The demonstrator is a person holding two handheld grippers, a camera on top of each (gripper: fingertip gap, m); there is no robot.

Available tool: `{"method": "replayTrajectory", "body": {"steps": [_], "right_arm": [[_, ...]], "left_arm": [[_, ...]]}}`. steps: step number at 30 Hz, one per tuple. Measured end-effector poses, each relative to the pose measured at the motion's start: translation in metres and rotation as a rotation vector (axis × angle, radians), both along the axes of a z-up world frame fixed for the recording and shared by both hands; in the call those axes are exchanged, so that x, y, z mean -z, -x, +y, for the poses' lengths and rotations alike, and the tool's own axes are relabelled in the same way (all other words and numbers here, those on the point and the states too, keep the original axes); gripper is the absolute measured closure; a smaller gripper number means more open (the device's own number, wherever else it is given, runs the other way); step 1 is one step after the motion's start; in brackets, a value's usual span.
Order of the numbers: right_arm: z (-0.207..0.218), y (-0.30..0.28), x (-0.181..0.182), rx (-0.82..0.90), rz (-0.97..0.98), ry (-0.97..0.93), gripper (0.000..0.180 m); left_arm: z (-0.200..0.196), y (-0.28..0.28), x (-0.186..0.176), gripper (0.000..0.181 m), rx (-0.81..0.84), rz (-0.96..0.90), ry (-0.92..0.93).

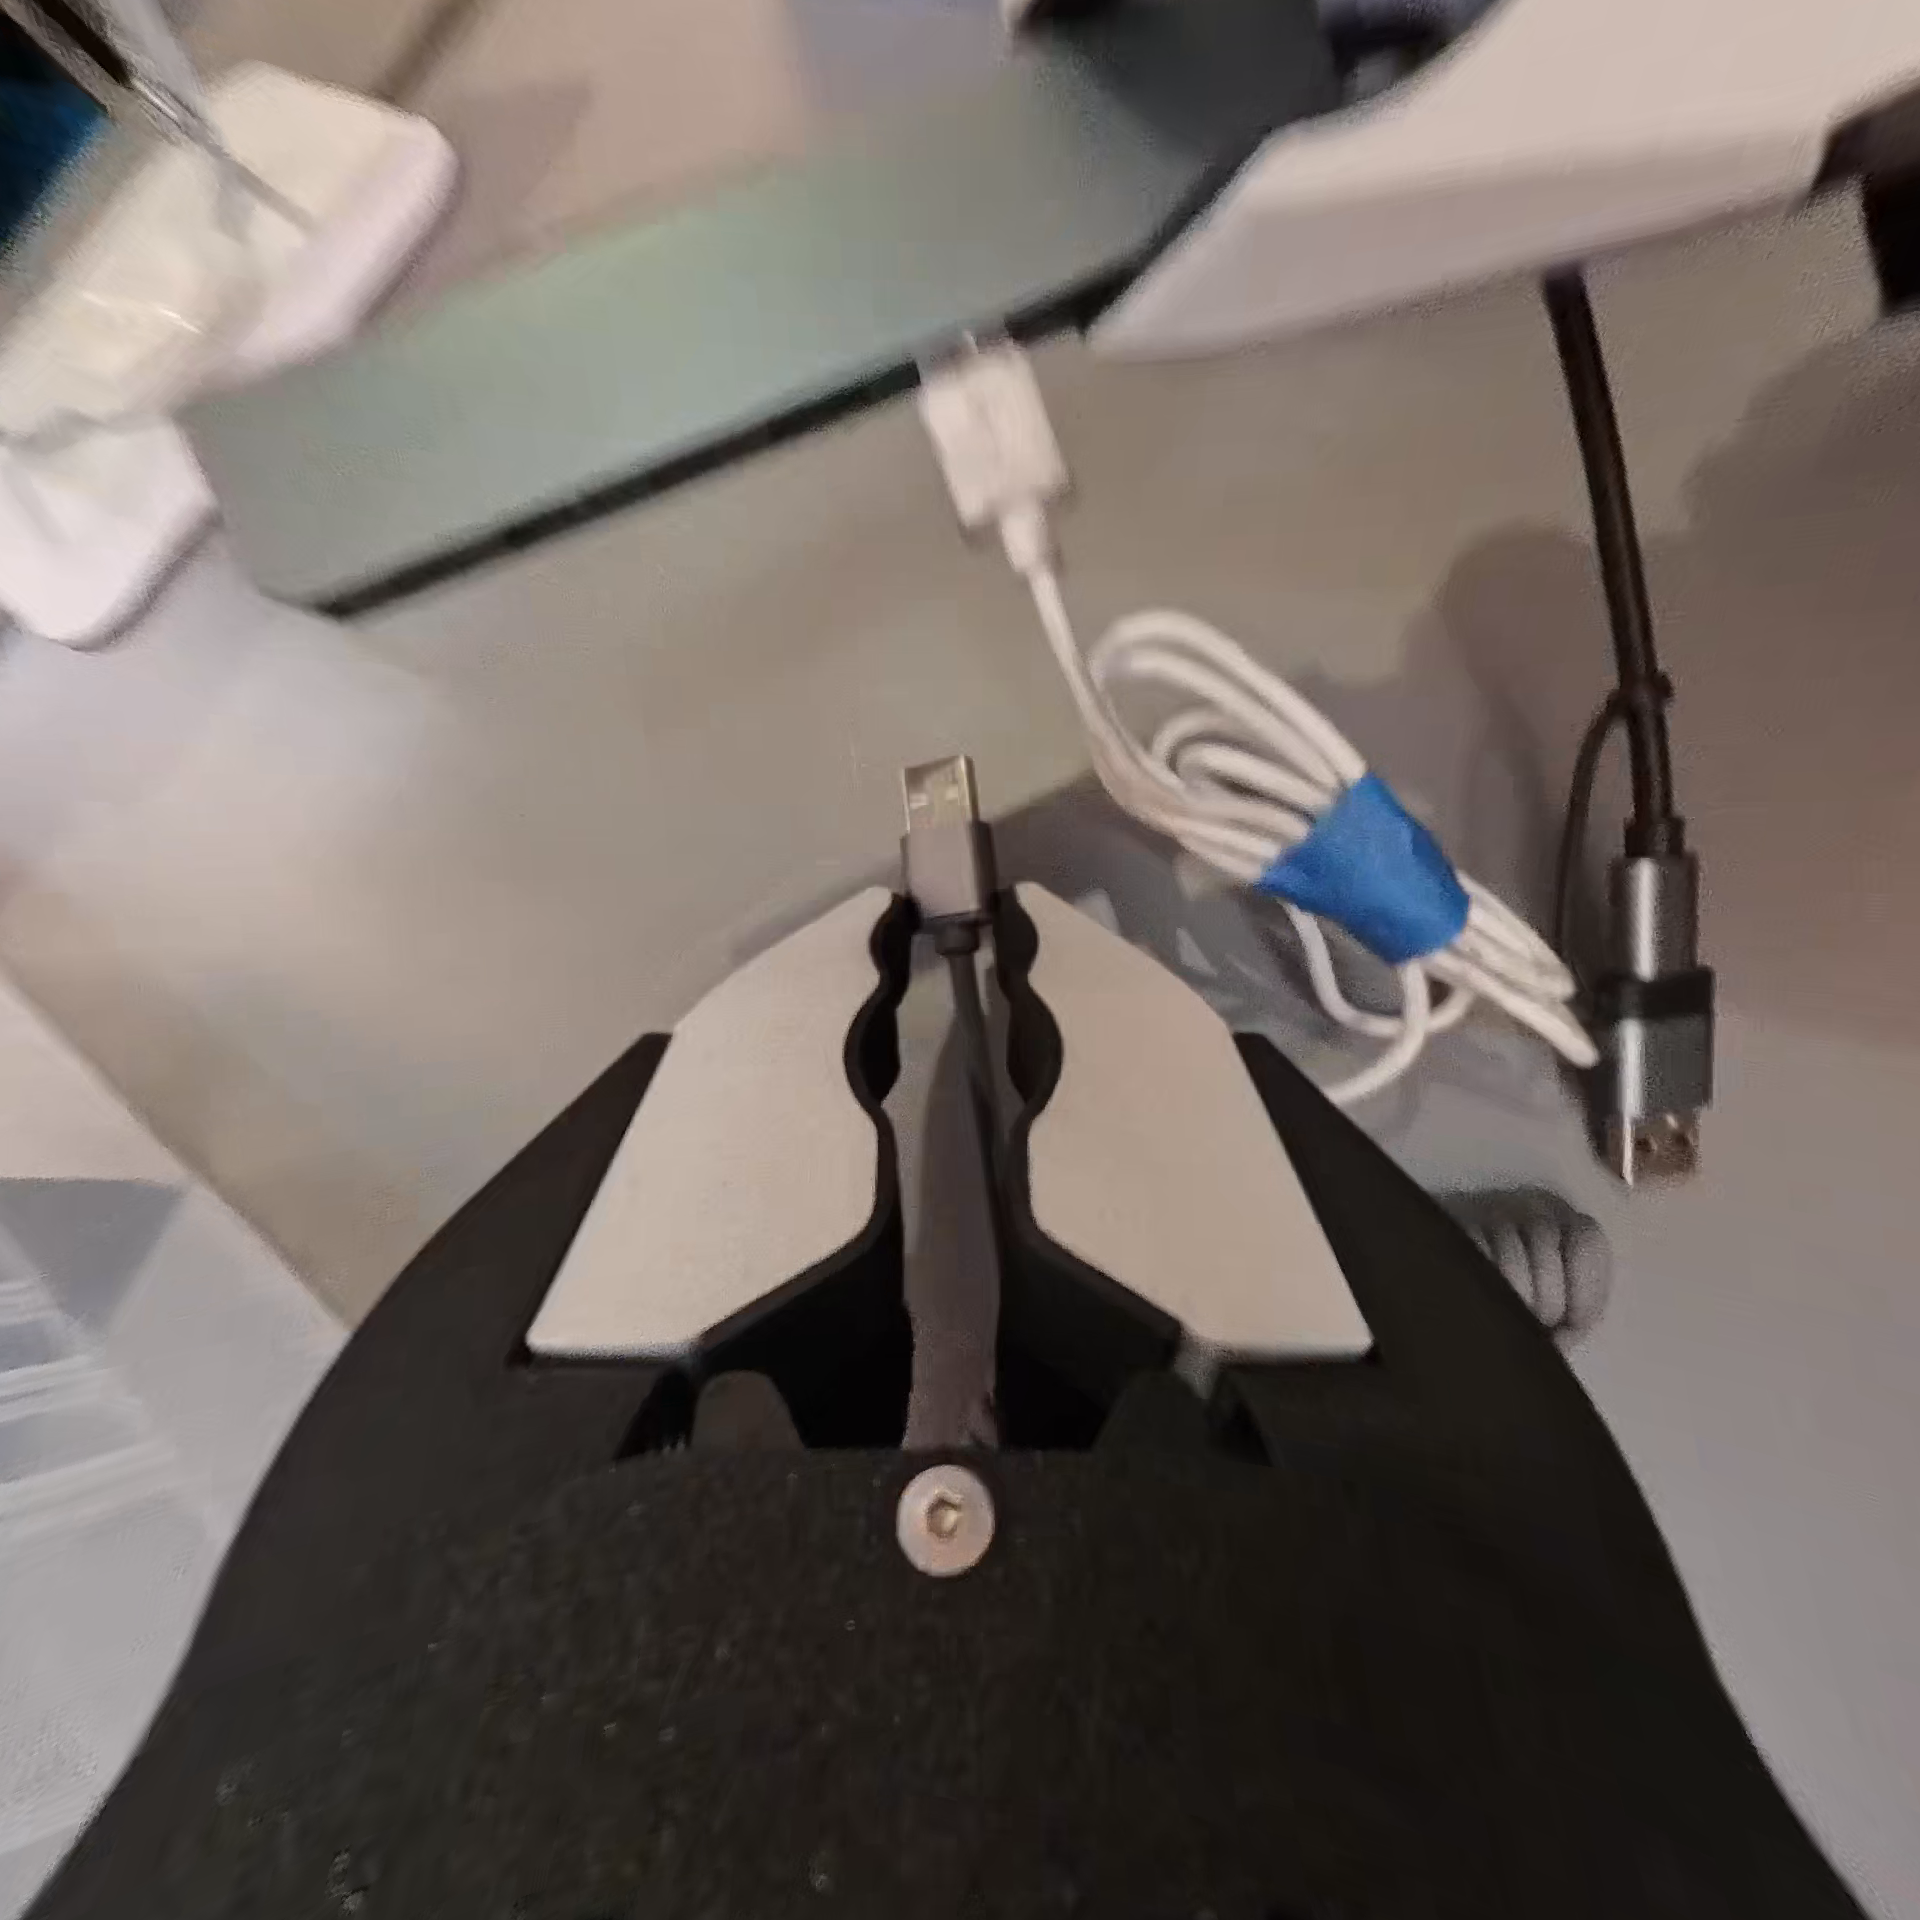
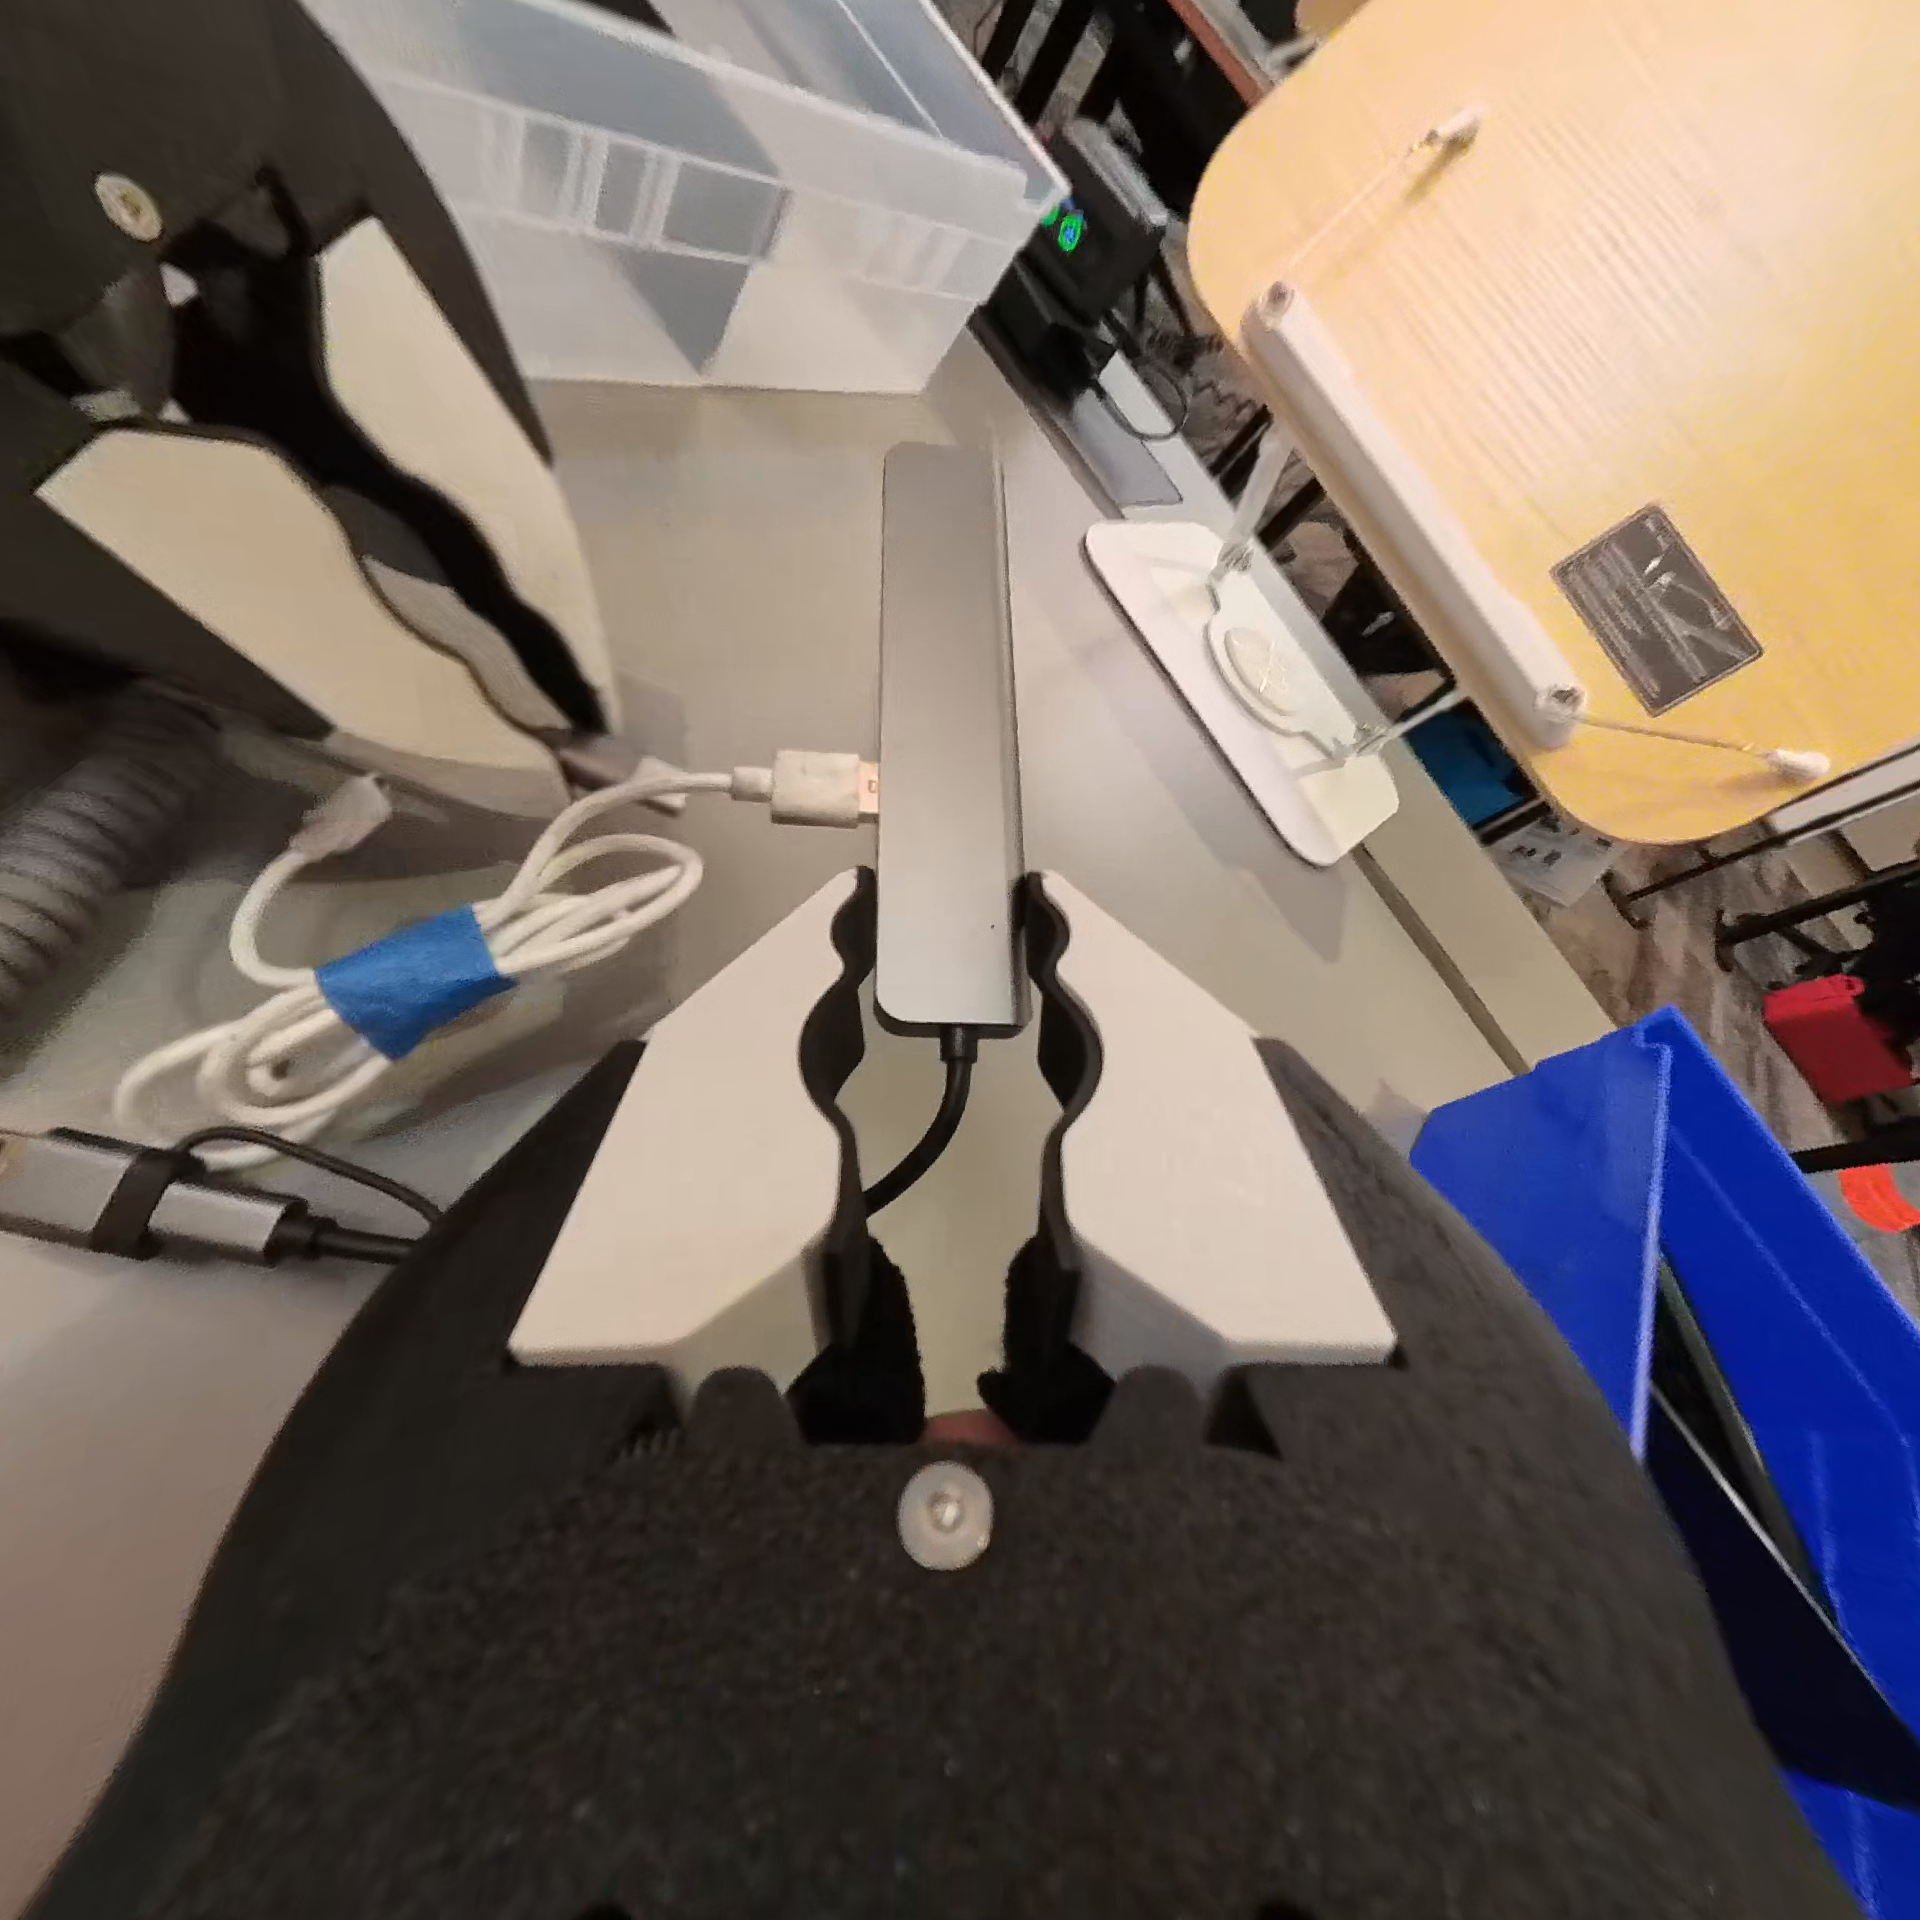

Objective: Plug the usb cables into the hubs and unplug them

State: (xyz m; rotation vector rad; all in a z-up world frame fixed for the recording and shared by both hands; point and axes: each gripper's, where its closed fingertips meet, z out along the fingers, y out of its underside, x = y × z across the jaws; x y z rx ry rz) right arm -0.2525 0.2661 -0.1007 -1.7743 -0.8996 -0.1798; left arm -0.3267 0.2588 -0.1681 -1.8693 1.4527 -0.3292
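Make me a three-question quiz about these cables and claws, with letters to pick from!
1. What does the left claw hold?
A. a grey USB plug
B. a spoon
C. nothing

2. What colour is the tape around the white cable?
A. red
B. blue
C. green

3. Is the white cable's plug in the grey hub?
A. yes, in its side
B. no, it lies in the blue bin
C. no, it hangs off the table

Answers: 1 A, the plug sticks out between the fingers. 2 B, a blue band wraps the coil. 3 A, the plug meets the hub, which the right claw grips.
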Motion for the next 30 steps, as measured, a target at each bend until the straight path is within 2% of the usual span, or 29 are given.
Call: {"method": "replayTrajectory", "body": {"steps": [4,8,11,13,15,17,19,20,22,24,26,28,30], "right_arm": [[0.006,-0.021,0.024,0.021,-0.011,0.121,0.151],[0.01,-0.04,0.054,0.089,0.093,0.311,0.152],[0.013,-0.046,0.07,0.148,0.18,0.407,0.152],[0.012,-0.047,0.077,0.163,0.201,0.454,0.152],[0.011,-0.049,0.083,0.171,0.236,0.498,0.135],[0.01,-0.047,0.07,0.158,0.321,0.494,0.123],[0.009,-0.034,0.037,0.092,0.483,0.447,0.124],[0.004,-0.021,0.019,0.019,0.595,0.449,0.127],[-0.021,0.019,-0.008,-0.214,0.842,0.592,0.132],[-0.036,0.045,-0.013,-0.332,1.026,0.763,0.138],[-0.038,0.056,-0.005,-0.341,1.107,0.846,0.148],[-0.038,0.058,-0.014,-0.377,1.195,0.835,0.171],[-0.043,0.058,-0.019,-0.427,1.208,0.845,0.171]], "left_arm": [[-0.006,-0.005,0.011,0.164,0.036,0.017,0.099],[-0.006,-0.006,0.014,0.165,0.037,0.028,0.134],[-0.002,-0.011,-0.003,0.165,0.044,-0.026,0.035],[-0.001,-0.015,-0.025,0.165,0.064,-0.08,-0.099],[-0.005,-0.018,-0.047,0.165,0.098,-0.126,-0.229],[-0.009,-0.018,-0.059,0.165,0.107,-0.137,-0.336],[-0.013,-0.018,-0.066,0.165,0.121,-0.13,-0.44],[-0.014,-0.017,-0.067,0.165,0.123,-0.116,-0.484],[-0.018,-0.019,-0.066,0.165,0.144,-0.1,-0.525],[-0.024,-0.022,-0.067,0.165,0.161,-0.127,-0.526],[-0.028,-0.026,-0.07,0.165,0.164,-0.166,-0.496],[-0.029,-0.027,-0.074,0.165,0.156,-0.202,-0.478],[-0.033,-0.027,-0.081,0.164,0.175,-0.28,-0.451]]}}
